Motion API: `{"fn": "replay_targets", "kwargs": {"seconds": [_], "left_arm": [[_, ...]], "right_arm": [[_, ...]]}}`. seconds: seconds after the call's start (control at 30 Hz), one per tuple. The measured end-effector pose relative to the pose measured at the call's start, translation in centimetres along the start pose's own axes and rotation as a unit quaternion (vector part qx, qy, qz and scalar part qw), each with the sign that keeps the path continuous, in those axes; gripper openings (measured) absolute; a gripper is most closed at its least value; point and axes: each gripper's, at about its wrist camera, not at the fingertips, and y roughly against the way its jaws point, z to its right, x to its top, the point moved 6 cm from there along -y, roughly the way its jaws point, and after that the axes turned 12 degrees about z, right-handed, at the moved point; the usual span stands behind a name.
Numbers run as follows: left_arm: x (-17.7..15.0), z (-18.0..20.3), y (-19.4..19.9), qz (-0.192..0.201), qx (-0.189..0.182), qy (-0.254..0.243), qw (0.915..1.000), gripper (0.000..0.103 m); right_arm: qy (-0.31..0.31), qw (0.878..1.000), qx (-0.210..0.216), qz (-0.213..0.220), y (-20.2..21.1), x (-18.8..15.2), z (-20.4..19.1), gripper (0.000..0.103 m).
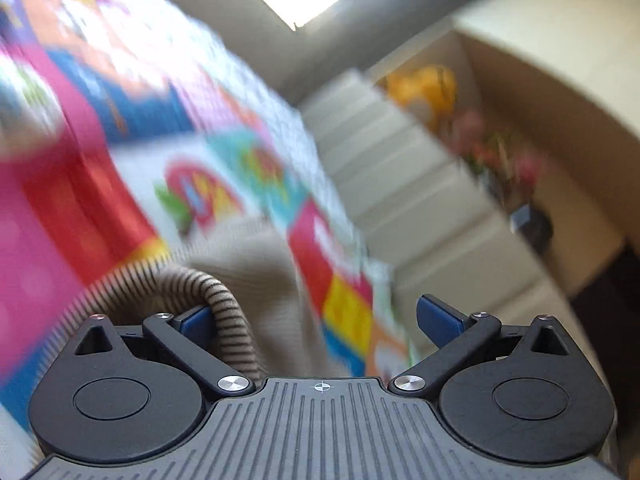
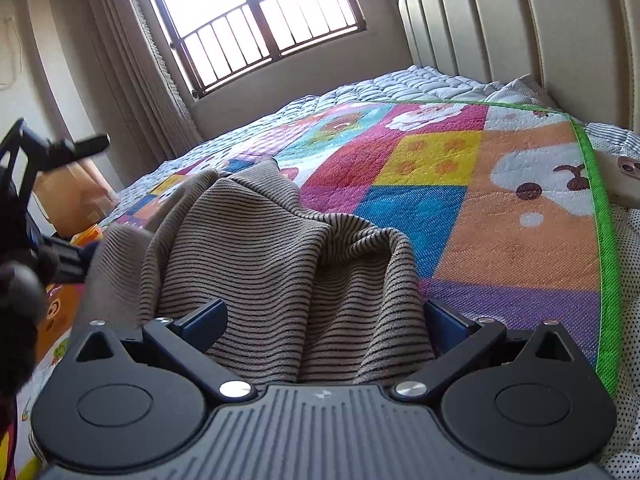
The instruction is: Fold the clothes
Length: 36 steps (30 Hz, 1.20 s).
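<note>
Fingers of the right gripper are standing wide apart, blue pads showing at the lower left and lower right of the right wrist view. The striped brown garment is bunching up between them and filling the gap, but the pads are not pinching it shut. The cloth is lying in a heap on the bed, on a bright patchwork blanket with a green edge and cartoon animals. It is spreading from the lower middle of the frame up toward the middle left.

In the left wrist view, the left gripper is also spread wide. A rolled edge of the same striped garment is pressing against the left blue pad, while the right pad is standing free with nothing on it. The rest of the cloth is hanging down in the middle of the frame. This view is blurry and tilted, so the colourful blanket is smearing across the left half.

Farther out, a pale padded headboard is rising at the upper right of the right wrist view. A window with bars is glowing at the top, with a curtain beside it. A phone is lying at the right edge, just past the green border. The other gripper is showing dark at the far left.
</note>
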Motion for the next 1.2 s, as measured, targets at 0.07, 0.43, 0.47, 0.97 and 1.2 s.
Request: {"fn": "replay_targets", "kwargs": {"seconds": [0.07, 0.43, 0.47, 0.97, 1.2], "left_arm": [[4.0, -1.4, 1.5, 0.059, 0.021, 0.028, 0.9977, 0.103], [11.1, -10.2, 11.5, 0.079, 0.186, 0.004, 0.9794, 0.103], [10.8, -10.2, 12.4, 0.073, 0.194, -0.01, 0.9781, 0.103], [-5.4, -1.8, 4.7, -0.073, -0.074, -0.283, 0.9534, 0.103], [-1.7, -9.3, 4.0, -0.085, -0.036, -0.122, 0.9883, 0.103]], "right_arm": [[0.0, 1.0, 0.001, -0.001, 0.1, 0.0, 0.0, 0.103], [0.05, 0.997, -0.021, -0.06, -1.5, -0.3, -0.8, 0.103], [0.048, 0.996, -0.022, -0.07, -1.7, -0.2, -0.7, 0.103], [0.23, 0.972, -0.046, -0.011, -1.3, 4.4, -11.7, 0.103], [0.395, 0.916, -0.043, -0.052, -8.0, -0.9, -17.4, 0.097]]}}
